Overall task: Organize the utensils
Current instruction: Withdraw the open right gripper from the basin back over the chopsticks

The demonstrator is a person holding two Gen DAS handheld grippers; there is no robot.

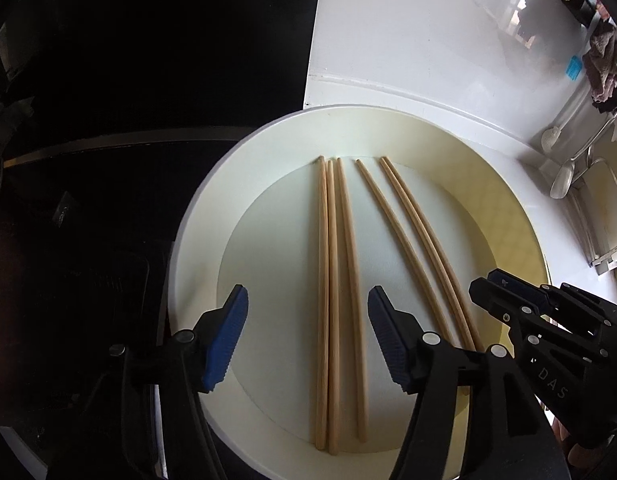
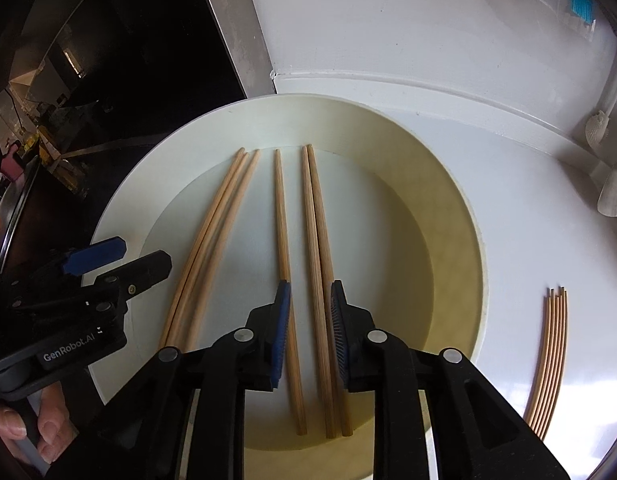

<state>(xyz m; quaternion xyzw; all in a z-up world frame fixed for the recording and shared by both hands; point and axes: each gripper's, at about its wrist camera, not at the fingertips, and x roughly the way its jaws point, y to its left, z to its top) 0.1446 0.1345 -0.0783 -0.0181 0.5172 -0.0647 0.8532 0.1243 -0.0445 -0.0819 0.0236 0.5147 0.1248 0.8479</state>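
Note:
Several wooden chopsticks (image 1: 340, 280) lie lengthwise in a cream round plate (image 1: 268, 144) on a white counter. In the left wrist view my left gripper (image 1: 308, 338) is open above the left three sticks. My right gripper (image 1: 504, 292) shows at the right edge of that view. In the right wrist view my right gripper (image 2: 310, 332) hangs over the plate (image 2: 448, 200), jaws partly open around the right pair of chopsticks (image 2: 320, 272) without pinching them. A single stick (image 2: 284, 264) lies just left. My left gripper (image 2: 108, 260) shows at the left.
A bundle of several chopsticks (image 2: 550, 356) lies on the counter right of the plate. Spoons (image 1: 562, 182) and a brush (image 1: 552, 136) rest at the far right by the wall. A dark stove surface (image 1: 108, 200) borders the plate on the left.

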